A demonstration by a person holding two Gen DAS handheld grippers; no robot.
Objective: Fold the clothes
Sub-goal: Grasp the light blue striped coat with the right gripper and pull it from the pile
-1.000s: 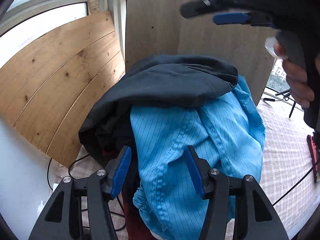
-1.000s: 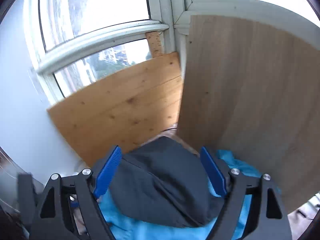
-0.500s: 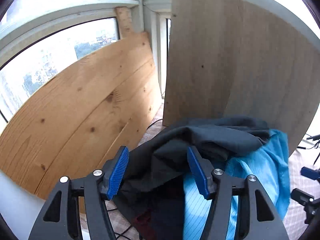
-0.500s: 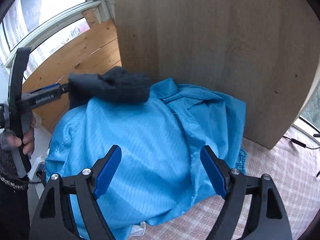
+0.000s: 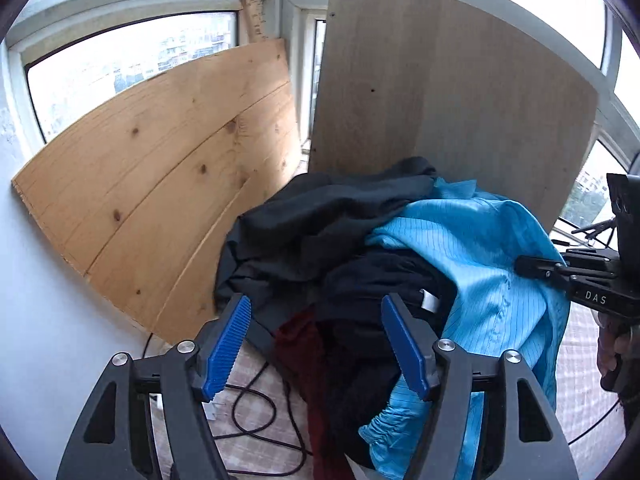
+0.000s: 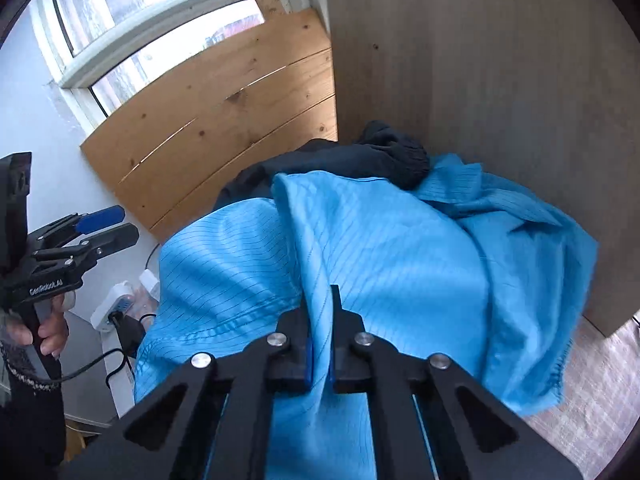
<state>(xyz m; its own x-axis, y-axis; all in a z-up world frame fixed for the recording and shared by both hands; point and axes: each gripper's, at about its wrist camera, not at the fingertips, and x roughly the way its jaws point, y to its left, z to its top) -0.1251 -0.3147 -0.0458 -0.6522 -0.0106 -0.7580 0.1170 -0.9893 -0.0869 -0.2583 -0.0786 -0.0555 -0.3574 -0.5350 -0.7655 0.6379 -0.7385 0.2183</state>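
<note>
1. A heap of clothes sits in the corner of a glazed room, on a checked cloth surface (image 5: pixel 580 392), backed by a pale pine board (image 5: pixel 160 184) and a grey-brown panel (image 5: pixel 452 92) that lean against the windows.
2. The right tool (image 6: pixel 320 344) is clenched on a fold of the bright blue striped garment (image 6: pixel 400 248), a ridge of the fabric pinched between its blue pads and rising out of the jaws.
3. The blue garment drapes over the right side of the heap; its gathered cuff (image 5: pixel 380 428) hangs at the lower front in the left wrist view.
4. A dark grey garment (image 5: pixel 328 208) lies across the top and left of the pile, against both boards, with its rolled end (image 6: pixel 396 156) resting on the blue cloth near the panel.
5. A black garment (image 5: pixel 376 280) with a small white tag (image 5: pixel 430 302) and a dark red cloth (image 5: pixel 296 344) show beneath, at the front of the heap.
6. The left tool (image 5: pixel 316 344) is released, its jaws opening; it hovers before the pile with the black and red cloth seen between the blue pads, and neither pad presses on them.
7. In the right wrist view the left tool appears at the left edge, gripped by a hand (image 6: pixel 48 328) in a dark sleeve.
8. Black cables (image 5: pixel 256 412) and a white power strip (image 6: pixel 116 304) lie below the pine board.
</note>
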